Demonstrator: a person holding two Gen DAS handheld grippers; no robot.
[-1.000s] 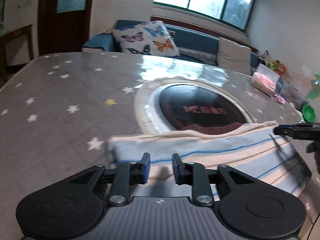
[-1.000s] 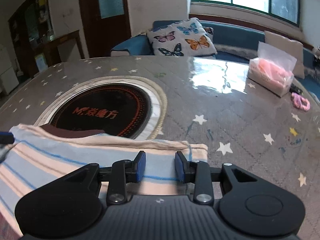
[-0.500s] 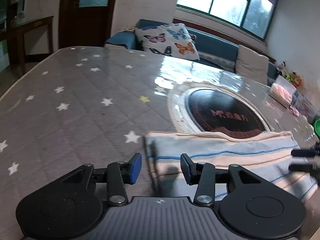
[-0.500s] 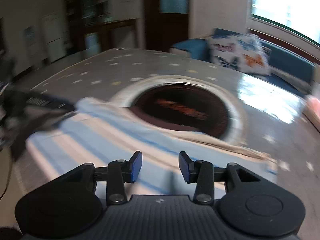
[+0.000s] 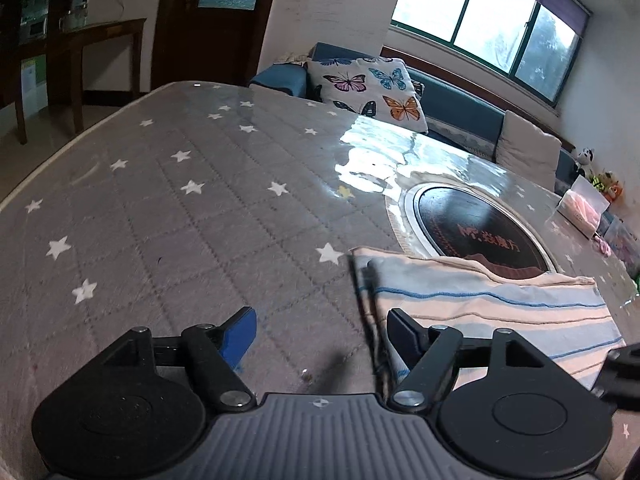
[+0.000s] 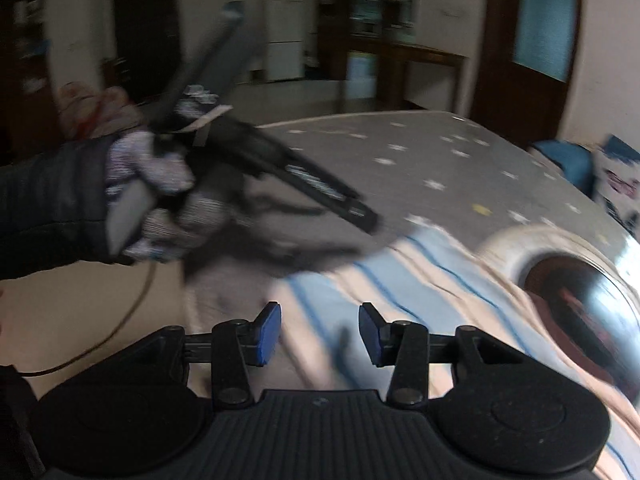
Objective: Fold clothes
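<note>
Since a second ago: left gripper (image 5: 320, 334) jaws have just been opening, released, slid off the cloth's left edge | right gripper (image 6: 320, 334) jaws parted, nothing pinched, swung across | striped blue-and-cream folded cloth (image 5: 492, 312) lies flat on grey star-print counter (image 5: 180, 208) beside round black hotplate (image 5: 480, 232) | next: likely regrip corners squarely, keep edges aligned.

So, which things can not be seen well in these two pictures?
- Striped cloth: left wrist view, its near part is hidden behind the left gripper.
- Same cloth, right wrist view: smeared by motion blur, folds unreadable.
- Round dark insert: its lettering is too small to read.
- Right gripper: open, nothing between the fingers.
</note>
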